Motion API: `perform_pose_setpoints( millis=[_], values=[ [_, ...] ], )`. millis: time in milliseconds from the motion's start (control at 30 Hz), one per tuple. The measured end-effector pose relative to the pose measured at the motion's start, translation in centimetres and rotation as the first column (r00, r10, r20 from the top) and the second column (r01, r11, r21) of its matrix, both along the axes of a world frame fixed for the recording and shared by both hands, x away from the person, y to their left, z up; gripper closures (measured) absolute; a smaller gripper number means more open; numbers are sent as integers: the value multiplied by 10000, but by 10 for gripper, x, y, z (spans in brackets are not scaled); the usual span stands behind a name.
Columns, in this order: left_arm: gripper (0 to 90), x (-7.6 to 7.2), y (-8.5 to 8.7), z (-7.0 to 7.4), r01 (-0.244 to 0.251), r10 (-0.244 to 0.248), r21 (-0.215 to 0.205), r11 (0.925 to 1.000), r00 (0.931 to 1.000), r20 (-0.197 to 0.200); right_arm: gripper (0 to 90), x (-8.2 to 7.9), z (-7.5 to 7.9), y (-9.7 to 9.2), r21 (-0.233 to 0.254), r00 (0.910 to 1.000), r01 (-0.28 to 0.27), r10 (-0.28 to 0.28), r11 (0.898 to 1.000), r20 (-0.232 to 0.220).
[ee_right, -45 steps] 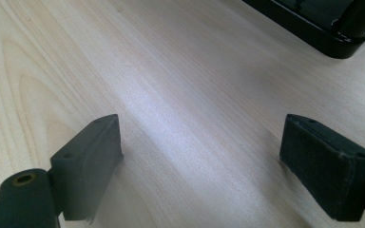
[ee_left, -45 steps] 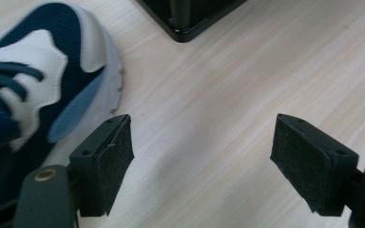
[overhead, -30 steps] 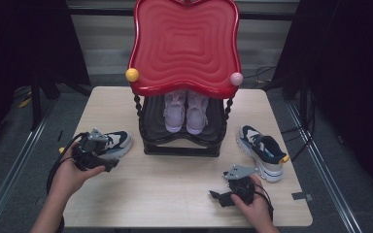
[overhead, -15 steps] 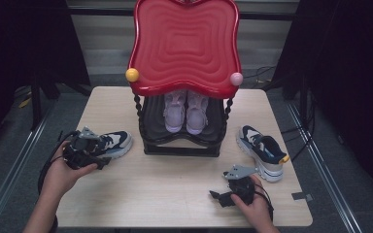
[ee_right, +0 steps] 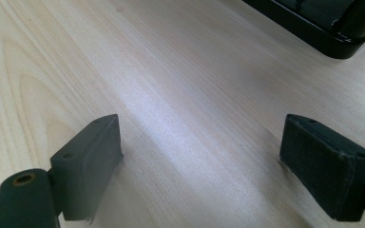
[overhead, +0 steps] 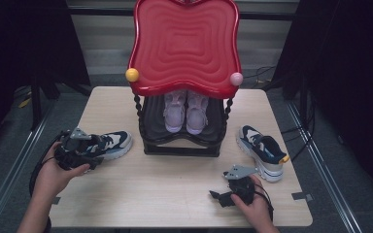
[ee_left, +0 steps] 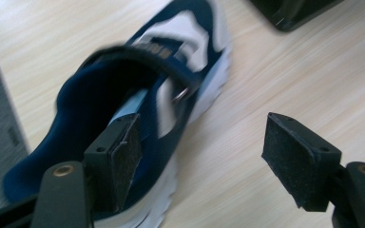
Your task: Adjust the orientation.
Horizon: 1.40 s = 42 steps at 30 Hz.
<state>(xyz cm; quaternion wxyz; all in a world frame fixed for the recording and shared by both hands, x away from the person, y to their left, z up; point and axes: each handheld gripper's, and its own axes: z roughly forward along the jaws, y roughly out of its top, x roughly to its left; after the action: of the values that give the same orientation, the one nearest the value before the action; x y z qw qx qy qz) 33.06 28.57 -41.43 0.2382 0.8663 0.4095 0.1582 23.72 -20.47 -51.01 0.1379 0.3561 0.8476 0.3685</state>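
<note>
The left gripper, jaws apart and just been closing, hangs over the navy sneaker at the table's left; one pad seems inside its collar. The right gripper rests spread.

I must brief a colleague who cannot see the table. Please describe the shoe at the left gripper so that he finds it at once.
Start from the red-topped shoe rack at the table's far middle. Left of its black base lies one navy and white sneaker, by the left gripper. The pale pair stands inside the rack, and the other navy sneaker, on the right, has a yellow heel tab.
</note>
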Motion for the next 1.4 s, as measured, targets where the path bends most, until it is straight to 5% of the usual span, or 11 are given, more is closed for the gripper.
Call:
perform_pose_setpoints(
  millis=[167, 367, 500, 733, 933, 1133, 1300, 1400],
  values=[
    [352, 5, -3, -9, 140, -139, 419, 9990, 9999, -30, 134, 0, 0, 0, 7, 10000, 15, -15, 10000, -13],
    [566, 6, -4, -11, -142, 121, 937, 9955, 9996, 238, 134, 0, 0, 0, 0, 10000, 1, -1, 10000, 3],
    [693, 7, -1, -10, -261, 254, 803, 9964, 9996, 94, 134, 0, 0, 0, 0, 10000, 0, 0, 10000, 0],
    [783, 7, -7, -8, -43, 47, 400, 9992, 9999, -95, 133, 0, 0, 0, -13, 10000, -32, 32, 10000, 9],
    [801, 7, -19, -9, -965, 965, -21, 9953, 9938, 558, 133, 0, 0, 0, -1, 10000, -44, 44, 10000, 8],
    [804, 14, -34, -13, -1310, 1324, -305, 9909, 9899, 503, 133, 1, 0, 0, -3, 10000, -62, 62, 10000, 21],
    [768, 15, -37, -13, -1007, 1019, -313, 9944, 9940, 394, 133, 1, 0, 0, -2, 10000, -55, 55, 10000, 12],
    [660, 13, -33, -8, -743, 756, -379, 9965, 9965, 349, 133, 1, 0, 0, -3, 10000, -58, 58, 10000, 13]
  ],
)
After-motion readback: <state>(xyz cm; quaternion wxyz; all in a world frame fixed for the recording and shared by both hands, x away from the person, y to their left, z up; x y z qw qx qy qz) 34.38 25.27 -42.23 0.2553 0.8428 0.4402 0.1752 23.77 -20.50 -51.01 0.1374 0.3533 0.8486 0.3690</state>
